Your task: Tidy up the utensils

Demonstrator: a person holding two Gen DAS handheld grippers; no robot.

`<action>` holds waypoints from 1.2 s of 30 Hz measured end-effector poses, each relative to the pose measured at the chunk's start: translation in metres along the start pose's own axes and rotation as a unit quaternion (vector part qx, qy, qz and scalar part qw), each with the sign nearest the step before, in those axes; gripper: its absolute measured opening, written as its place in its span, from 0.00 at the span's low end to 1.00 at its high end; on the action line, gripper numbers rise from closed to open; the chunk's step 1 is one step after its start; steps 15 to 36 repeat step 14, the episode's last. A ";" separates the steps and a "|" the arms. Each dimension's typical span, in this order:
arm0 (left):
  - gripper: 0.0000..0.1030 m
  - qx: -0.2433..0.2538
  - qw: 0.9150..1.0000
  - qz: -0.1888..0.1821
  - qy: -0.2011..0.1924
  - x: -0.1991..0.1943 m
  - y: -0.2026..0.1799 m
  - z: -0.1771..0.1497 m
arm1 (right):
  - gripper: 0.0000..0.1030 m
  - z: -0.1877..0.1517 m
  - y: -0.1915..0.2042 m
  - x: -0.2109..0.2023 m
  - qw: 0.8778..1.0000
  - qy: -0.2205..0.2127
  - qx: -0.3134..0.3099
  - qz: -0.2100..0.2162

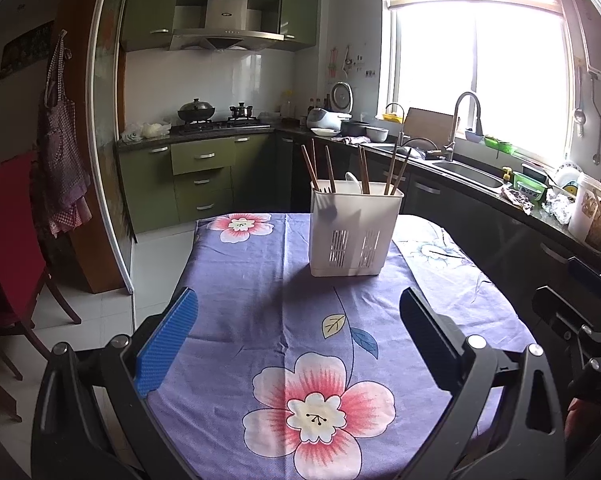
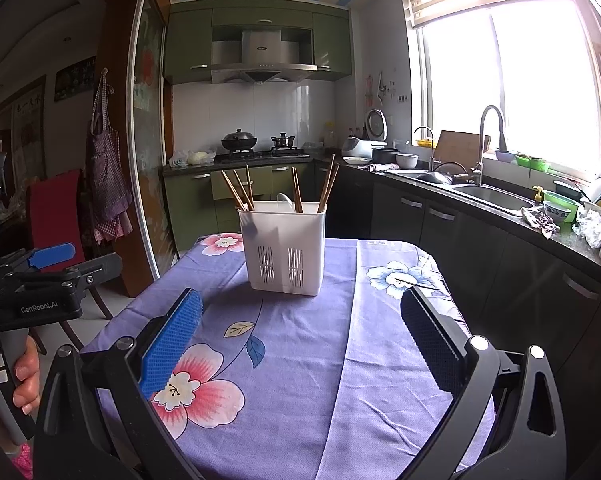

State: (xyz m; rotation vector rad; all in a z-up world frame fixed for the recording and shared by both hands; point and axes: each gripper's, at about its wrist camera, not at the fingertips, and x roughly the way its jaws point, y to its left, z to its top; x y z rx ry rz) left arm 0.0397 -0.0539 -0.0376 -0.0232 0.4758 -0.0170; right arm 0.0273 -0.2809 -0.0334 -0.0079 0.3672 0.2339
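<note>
A white slotted utensil holder (image 1: pixel 354 232) (image 2: pixel 285 246) stands upright on the far half of the table. Several wooden chopsticks (image 1: pixel 329 170) (image 2: pixel 242 192) and a white spoon (image 1: pixel 354 182) (image 2: pixel 285 199) stick up out of it. My left gripper (image 1: pixel 298 308) is open above the near part of the table, well short of the holder, with nothing between its fingers. My right gripper (image 2: pixel 302 312) is open too, empty, and also short of the holder. In the right wrist view the left gripper's body shows at the left edge, held by a hand (image 2: pixel 24 376).
A purple flowered cloth (image 1: pixel 300 320) (image 2: pixel 300 360) covers the table. A red chair (image 1: pixel 8 240) stands to the left. A dark counter with a sink (image 2: pixel 492 196), a tap and dishes runs along the right. A stove with pots (image 1: pixel 216 118) stands at the back.
</note>
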 end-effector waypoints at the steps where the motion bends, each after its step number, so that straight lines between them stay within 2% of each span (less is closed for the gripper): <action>1: 0.93 0.004 1.000 0.004 -0.004 -0.001 -0.001 0.000 | 0.95 0.000 0.000 0.000 1.000 0.000 0.000 0.000; 6: 0.93 0.010 1.000 0.003 0.002 0.002 -0.003 0.000 | 0.95 -0.001 0.000 0.001 1.000 0.002 0.000 -0.001; 14: 0.93 0.005 0.999 0.008 0.037 0.025 0.003 -0.003 | 0.95 -0.006 -0.003 0.010 1.000 0.009 0.003 -0.006; 36: 0.93 0.005 0.999 0.008 0.037 0.025 0.003 -0.003 | 0.95 -0.006 -0.003 0.010 1.000 0.009 0.003 -0.006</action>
